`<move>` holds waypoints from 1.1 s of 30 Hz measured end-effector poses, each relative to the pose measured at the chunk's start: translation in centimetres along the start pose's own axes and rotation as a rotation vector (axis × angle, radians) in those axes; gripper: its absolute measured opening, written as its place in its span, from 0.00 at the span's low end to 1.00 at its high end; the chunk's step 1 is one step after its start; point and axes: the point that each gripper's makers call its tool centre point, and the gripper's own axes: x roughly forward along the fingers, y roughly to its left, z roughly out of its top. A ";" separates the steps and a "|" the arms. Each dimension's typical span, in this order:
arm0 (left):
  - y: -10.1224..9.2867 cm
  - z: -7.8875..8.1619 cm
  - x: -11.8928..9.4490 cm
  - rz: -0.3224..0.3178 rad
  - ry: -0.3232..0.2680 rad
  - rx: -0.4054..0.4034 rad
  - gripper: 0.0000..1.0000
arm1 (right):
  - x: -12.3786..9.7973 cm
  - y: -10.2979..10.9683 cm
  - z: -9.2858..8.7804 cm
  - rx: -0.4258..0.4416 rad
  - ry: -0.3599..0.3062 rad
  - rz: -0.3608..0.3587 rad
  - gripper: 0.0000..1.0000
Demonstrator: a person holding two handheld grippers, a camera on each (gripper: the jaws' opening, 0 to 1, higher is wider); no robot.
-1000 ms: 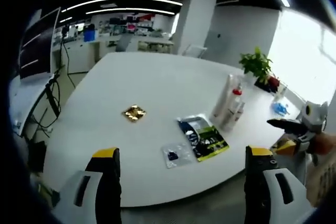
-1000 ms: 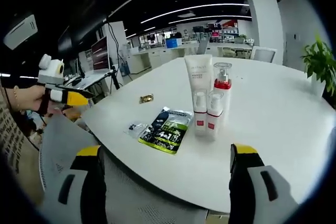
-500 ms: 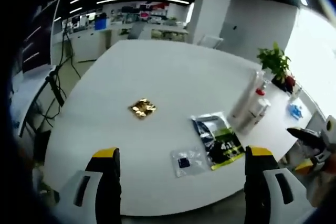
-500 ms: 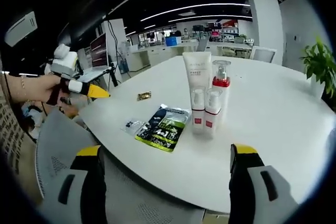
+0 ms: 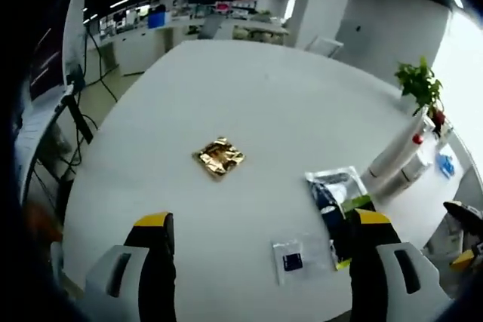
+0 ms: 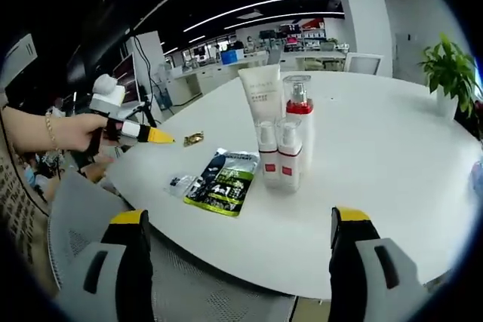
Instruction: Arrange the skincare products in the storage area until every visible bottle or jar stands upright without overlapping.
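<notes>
Left tool (image 5: 256,235) now nearer tabletop (image 5: 249,103); both tools wide open, empty. Bottles (image 6: 278,157) at 12 o'clock: light, slippery; grip mid-body.

Gold foil packet (image 5: 219,158) lies on white table (image 5: 264,96).

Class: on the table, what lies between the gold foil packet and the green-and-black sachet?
Bare white tabletop, in the left gripper view, separates the gold foil packet from the green-and-black sachet.
</notes>
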 end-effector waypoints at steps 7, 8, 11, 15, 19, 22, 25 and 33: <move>1.2 0.8 2.8 0.037 0.037 -0.017 0.95 | 0.2 0.1 -0.3 -0.031 0.032 -0.011 0.97; 1.4 0.9 3.3 0.048 0.044 -0.019 0.95 | 0.1 0.0 -0.5 -0.022 0.039 -0.017 0.97; 1.9 1.0 4.3 0.075 0.058 -0.024 0.95 | 0.2 -0.3 -0.5 -0.020 0.042 -0.030 0.97; 2.5 1.2 5.6 0.098 0.074 -0.044 0.95 | 0.2 -0.3 -0.7 -0.022 0.055 -0.034 0.96; 3.6 1.1 6.7 0.134 0.099 -0.099 0.93 | 0.1 -0.6 -0.8 0.002 0.058 -0.050 0.95; 4.2 1.0 7.3 0.162 0.106 -0.161 0.91 | 0.1 -0.8 -0.8 0.012 0.054 -0.057 0.95; 5.2 1.1 8.3 0.194 0.110 -0.213 0.91 | 0.1 -0.8 -0.8 0.018 0.057 -0.061 0.94; 6.6 1.1 9.3 0.320 0.110 -0.386 0.93 | 0.0 -1.1 -0.9 0.044 0.057 -0.074 0.93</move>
